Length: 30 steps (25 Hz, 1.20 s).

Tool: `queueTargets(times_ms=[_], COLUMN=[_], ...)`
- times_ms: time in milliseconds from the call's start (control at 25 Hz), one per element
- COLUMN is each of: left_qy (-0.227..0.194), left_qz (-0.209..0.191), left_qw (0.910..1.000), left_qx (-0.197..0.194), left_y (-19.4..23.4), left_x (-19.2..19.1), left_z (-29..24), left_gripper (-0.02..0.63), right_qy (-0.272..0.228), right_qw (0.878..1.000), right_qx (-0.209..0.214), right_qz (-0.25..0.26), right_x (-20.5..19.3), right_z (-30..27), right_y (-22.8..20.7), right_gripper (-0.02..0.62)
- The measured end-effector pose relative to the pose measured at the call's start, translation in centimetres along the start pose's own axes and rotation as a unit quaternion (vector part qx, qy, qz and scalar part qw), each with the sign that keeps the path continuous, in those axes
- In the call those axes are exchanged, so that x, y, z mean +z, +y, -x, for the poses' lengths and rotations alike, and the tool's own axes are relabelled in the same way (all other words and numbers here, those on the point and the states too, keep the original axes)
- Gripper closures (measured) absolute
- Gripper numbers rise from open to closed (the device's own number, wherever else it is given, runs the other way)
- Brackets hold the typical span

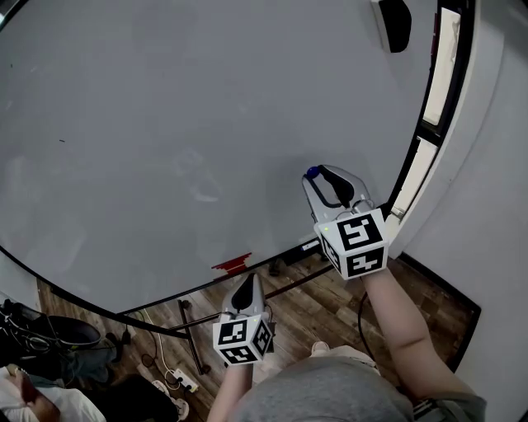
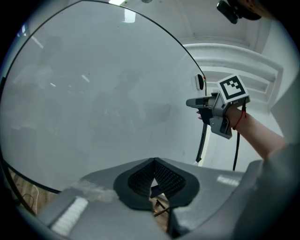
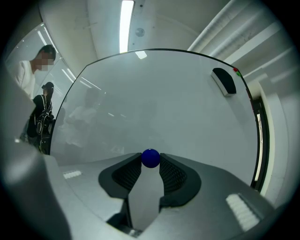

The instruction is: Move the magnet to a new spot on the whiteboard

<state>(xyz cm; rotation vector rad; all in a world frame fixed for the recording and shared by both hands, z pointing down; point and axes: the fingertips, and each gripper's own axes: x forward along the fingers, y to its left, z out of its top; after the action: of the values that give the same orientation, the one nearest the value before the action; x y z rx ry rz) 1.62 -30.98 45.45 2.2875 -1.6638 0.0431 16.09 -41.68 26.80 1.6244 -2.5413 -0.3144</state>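
Observation:
A small blue ball magnet [image 3: 150, 158] sits pinched between the tips of my right gripper [image 3: 150, 160], which is shut on it. In the head view that gripper [image 1: 318, 178] is held up before the lower right part of the whiteboard [image 1: 165, 124], the magnet [image 1: 313, 173] at its tip. I cannot tell whether the magnet touches the board. My left gripper [image 1: 246, 286] hangs lower, near the board's bottom edge, shut and empty; its pads meet at the tips [image 2: 153, 163]. The left gripper view shows the right gripper [image 2: 191, 102] off to the right.
A black eraser [image 1: 394, 23] sticks to the board's upper right corner. A red object [image 1: 232, 264] lies at the bottom rail. Below are the stand's legs, cables and a power strip [image 1: 180, 381] on the wood floor. A person [image 3: 37, 93] stands at the left.

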Motion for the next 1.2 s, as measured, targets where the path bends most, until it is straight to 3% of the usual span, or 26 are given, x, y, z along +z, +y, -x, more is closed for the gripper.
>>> queueTargets(times_ms=[320,1200], left_qy=[0.002,0.008], left_qz=[0.004,0.005], left_qw=[0.9998,0.9983], left_qx=[0.018,0.057], left_y=[-2.1,-5.4], left_x=[-0.4,-2.2], left_z=[-3.7,-6.2], left_gripper=[0.601,0.601], right_qy=[-0.006,-0.008], right_qw=[1.0,0.999], right_qx=[0.001,-0.021], right_qz=[0.006,0.022], right_x=[-0.5,-1.4], right_z=[-1.9,-3.9], right_y=[-4.9,-11.7], right_gripper=[0.471,0.471])
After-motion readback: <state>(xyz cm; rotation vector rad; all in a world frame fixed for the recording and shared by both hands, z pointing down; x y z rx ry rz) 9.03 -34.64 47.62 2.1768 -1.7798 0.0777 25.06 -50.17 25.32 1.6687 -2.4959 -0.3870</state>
